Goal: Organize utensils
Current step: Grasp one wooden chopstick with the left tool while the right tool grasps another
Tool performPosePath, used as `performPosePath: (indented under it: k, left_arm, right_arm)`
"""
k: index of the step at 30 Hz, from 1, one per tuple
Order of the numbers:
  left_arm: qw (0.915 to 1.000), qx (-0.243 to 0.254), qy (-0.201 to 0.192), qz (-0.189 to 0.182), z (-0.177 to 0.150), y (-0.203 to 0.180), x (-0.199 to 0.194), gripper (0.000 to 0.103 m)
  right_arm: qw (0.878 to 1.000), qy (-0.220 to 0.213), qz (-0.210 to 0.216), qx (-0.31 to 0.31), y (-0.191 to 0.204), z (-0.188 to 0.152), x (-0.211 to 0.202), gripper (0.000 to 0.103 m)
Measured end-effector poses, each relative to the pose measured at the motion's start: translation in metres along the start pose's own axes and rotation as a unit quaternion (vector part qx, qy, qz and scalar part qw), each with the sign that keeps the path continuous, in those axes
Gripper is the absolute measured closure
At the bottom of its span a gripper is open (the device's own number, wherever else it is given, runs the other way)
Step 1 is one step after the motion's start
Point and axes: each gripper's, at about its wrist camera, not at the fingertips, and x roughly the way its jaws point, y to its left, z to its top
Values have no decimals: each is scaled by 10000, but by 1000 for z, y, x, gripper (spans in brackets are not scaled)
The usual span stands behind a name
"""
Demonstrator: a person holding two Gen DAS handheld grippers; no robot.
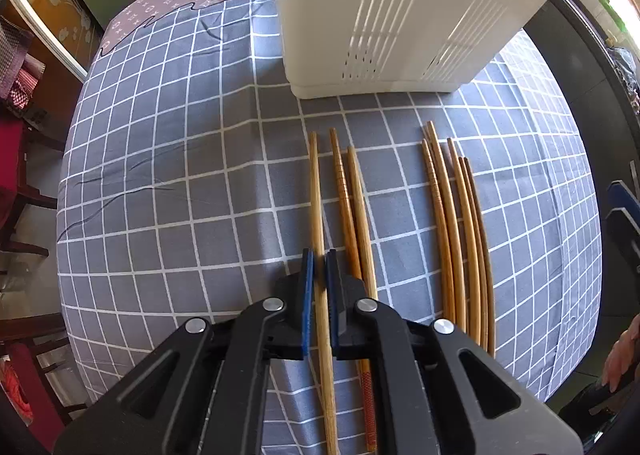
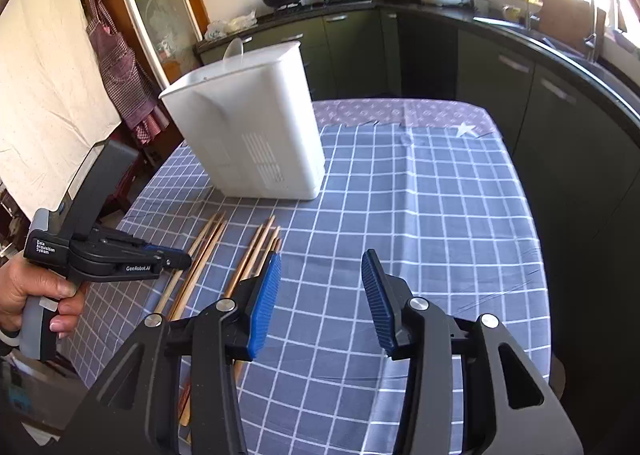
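One table, covered by a grey cloth with a white grid and, at the far end, a mauve patterned strip. One white bin stands upright on the cloth at the far side, its near faces carrying two panels of vertical slots; in the right wrist view the bin is seen open at the top, though its contents cannot be made out. Eight chopsticks counted in the left wrist view, all lying on the cloth roughly parallel, tips toward the bin, in two sets: a left set of three and a right set of five, the five close together and partly overlapping, the two sets apart with bare cloth between. Both sets lie just short of the bin, not touching it. Left gripper: one, its blue pads drawn in tight on either side of the leftmost chopstick of the left set, which runs straight between them; that stick appears clamped. Right gripper: one, its blue pads spread wide with nothing between them, hanging above bare cloth to the right of the chopsticks. The left gripper is also visible in the right wrist view, held by a hand low over the left set.
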Motion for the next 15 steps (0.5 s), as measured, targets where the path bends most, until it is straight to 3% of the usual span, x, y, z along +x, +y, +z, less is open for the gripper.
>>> performPosePath:
  k: [7,15]
  left_arm:
    - [9983,57,-539,-226,-10,16,-38,97]
    - [9927,174,-1074,-525,-30,28,-79,97]
  right_arm:
    - [9946,971,372,-59,14,1,50,61]
    - [9888,1456,315,-95,28,5,84,73]
